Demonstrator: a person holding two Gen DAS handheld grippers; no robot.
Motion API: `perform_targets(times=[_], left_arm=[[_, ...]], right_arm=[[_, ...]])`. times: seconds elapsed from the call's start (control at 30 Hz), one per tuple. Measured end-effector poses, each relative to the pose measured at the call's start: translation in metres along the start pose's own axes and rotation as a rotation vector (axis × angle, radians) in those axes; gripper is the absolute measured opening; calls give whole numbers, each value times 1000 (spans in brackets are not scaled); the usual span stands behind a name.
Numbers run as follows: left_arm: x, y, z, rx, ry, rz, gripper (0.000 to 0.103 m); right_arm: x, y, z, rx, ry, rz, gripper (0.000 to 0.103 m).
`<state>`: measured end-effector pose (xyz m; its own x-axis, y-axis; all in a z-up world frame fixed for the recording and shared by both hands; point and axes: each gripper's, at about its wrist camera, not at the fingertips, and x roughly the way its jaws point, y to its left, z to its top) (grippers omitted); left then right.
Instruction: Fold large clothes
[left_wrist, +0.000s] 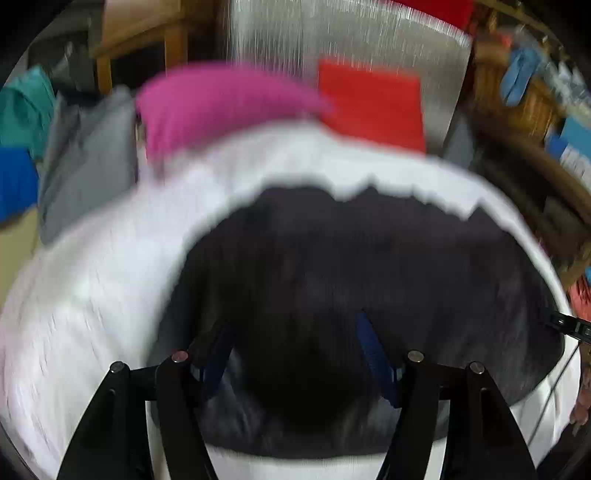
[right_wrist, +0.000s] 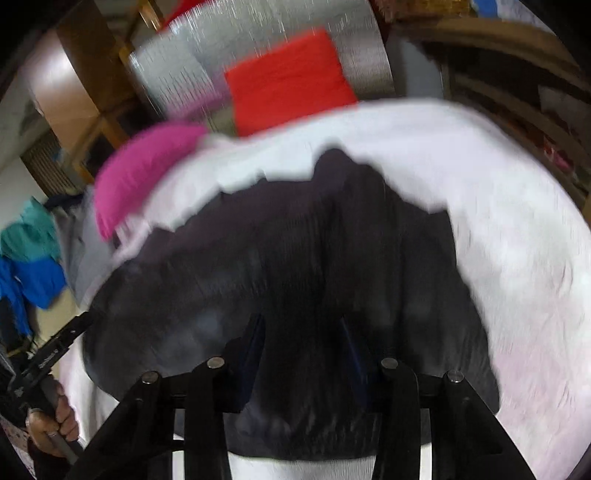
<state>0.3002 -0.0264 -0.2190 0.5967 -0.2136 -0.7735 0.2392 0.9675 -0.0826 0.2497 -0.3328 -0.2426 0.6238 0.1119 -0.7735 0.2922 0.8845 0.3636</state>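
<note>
A large dark garment (left_wrist: 369, 266) lies spread on a white sheet (left_wrist: 110, 280); both views are motion-blurred. My left gripper (left_wrist: 295, 354) sits over its near edge with the blue-padded fingers (left_wrist: 373, 350) apart and dark cloth between them. My right gripper (right_wrist: 303, 347) sits over the same garment (right_wrist: 295, 258), its fingers (right_wrist: 255, 343) apart with dark cloth between them. The blur hides whether either gripper pinches the cloth. The left gripper's body (right_wrist: 55, 350) and the hand holding it show at the right wrist view's left edge.
A pink folded cloth (left_wrist: 207, 103) and a red folded cloth (left_wrist: 369, 107) lie at the sheet's far edge, before a silver mat (left_wrist: 332, 40). Grey (left_wrist: 85, 162), teal and blue clothes (left_wrist: 18, 155) are heaped at left. Wooden furniture (left_wrist: 517, 107) stands at right.
</note>
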Motion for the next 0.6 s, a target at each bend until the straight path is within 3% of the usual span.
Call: perform_targets(times=[0.03,0.1,0.17,0.3,0.37,0.47,0.6], left_arm=[[10,-2,-8,-4,54,21,68],[15,-11,-14,44,43,81,69],[14,-17,-11,76,44,103,69],[-4,-19,-3,14,-38,-52,69],[-6,-29,-1,48,-49,-51,70],[6,-50,-4,103,-22,-34,70],[31,-71,-12,175,21,56,80]], right_arm=[[7,-1,-4,0,25,-18,45],[10,5,-5,-39,23,-54,44],[-2,10,-2,-45,-8,-10,44],[-25,22,3,-50,-124,110,44],[-27,35,5,-71,-158,147,44],[-7,56,5,-88,-104,201,45],[44,62,-4,-83,67,132,46]])
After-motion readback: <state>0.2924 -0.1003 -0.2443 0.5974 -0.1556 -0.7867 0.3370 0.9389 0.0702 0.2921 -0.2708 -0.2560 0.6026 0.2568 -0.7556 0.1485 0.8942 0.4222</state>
